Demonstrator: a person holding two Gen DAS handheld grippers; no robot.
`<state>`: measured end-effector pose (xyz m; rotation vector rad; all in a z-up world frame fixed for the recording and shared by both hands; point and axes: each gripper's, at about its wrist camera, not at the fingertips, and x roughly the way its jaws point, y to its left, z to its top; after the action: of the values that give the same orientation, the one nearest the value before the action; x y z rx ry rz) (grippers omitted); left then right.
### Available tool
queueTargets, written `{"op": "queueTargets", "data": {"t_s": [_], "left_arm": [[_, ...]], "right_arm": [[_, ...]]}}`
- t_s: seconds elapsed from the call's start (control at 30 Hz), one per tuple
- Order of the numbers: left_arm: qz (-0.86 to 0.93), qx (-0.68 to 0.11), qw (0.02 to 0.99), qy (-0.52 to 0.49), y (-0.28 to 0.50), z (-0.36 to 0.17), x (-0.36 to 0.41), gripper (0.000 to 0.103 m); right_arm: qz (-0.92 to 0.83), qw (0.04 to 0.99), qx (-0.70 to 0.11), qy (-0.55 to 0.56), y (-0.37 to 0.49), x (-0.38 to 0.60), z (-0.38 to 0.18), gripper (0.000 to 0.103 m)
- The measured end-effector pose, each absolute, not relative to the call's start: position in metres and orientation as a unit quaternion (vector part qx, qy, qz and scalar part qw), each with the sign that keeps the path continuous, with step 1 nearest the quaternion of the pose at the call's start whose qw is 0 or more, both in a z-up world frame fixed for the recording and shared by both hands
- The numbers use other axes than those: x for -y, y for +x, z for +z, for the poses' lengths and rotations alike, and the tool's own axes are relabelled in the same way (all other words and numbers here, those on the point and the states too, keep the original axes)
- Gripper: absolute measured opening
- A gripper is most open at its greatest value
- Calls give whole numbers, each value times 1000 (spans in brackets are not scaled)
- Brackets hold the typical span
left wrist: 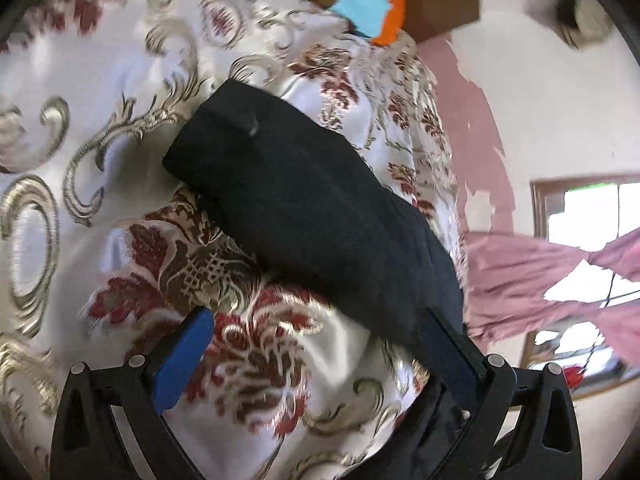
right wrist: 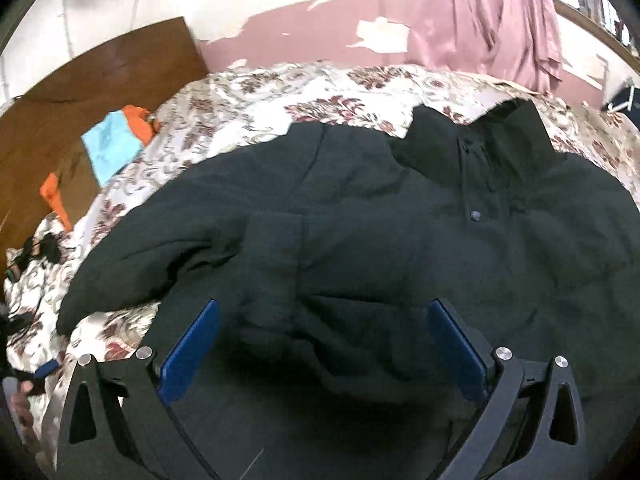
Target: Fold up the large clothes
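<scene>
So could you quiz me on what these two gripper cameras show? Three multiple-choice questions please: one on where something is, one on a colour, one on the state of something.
1. Where does the dark jacket lie?
A. on the floral bedspread
B. on a bare wooden floor
C. hanging from the window

2. What colour are the pads on the gripper fingers?
A. red
B. blue
C. yellow

3. How do the jaws of the right gripper stand?
A. clamped on a sleeve
B. shut with nothing in them
C. wide open, with nothing pinched

Answers:
1 A: the right wrist view shows the jacket spread flat on the patterned bedspread, its sleeve reaching out to one side.
2 B: both views show blue pads on black fingers.
3 C: the two pads stand far apart above the jacket, with no fabric gripped between them.
</scene>
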<state>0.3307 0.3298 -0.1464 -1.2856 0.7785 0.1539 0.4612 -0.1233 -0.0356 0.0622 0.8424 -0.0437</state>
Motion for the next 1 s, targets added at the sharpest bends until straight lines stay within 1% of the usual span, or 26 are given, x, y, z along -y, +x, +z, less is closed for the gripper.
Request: {"op": "queueTargets", "data": {"t_s": [0.17, 0.23, 0.43, 0.53, 0.57, 0.6, 0.63, 0.7, 0.73, 0.8, 0.87, 1.0], "left_arm": [[83, -336, 694, -631, 342, -169, -340, 103], [87, -325, 695, -635, 346, -169, -340, 103], [97, -328, 693, -635, 361, -173, -342, 103], [101, -327, 696, -632, 365, -174, -342, 101], [101, -323, 698, -631, 365, -173, -342, 98], [107, -323, 701, -627, 364, -172, -342, 86], [115, -326, 701, -624, 364, -171, -342, 79], [131, -334, 697, -621, 364, -170, -344, 48], [136, -338, 698, -617, 364, -168, -345, 41], [147, -338, 712, -598, 364, -160, -346, 17], [151, -329, 732, -577, 363, -145, -347, 10], [154, -288, 799, -504, 360, -90, -340, 7]], "right_arm": [[-35, 904, -423, 46, 472, 122, -53, 101], [-35, 902, -429, 49, 475, 122, -62, 101], [-35, 898, -433, 66, 479, 125, -82, 102], [-30, 899, -431, 75, 479, 128, -88, 102], [-28, 899, -429, 77, 479, 129, -88, 102], [-26, 900, -428, 78, 479, 130, -89, 102], [-25, 900, -428, 80, 479, 130, -90, 102], [-23, 899, -428, 84, 480, 131, -91, 102], [-23, 900, -428, 84, 480, 131, -92, 102], [-23, 901, -426, 83, 481, 131, -94, 102], [-22, 901, -425, 84, 480, 132, -93, 102], [-22, 906, -417, 73, 473, 133, -77, 102]]}}
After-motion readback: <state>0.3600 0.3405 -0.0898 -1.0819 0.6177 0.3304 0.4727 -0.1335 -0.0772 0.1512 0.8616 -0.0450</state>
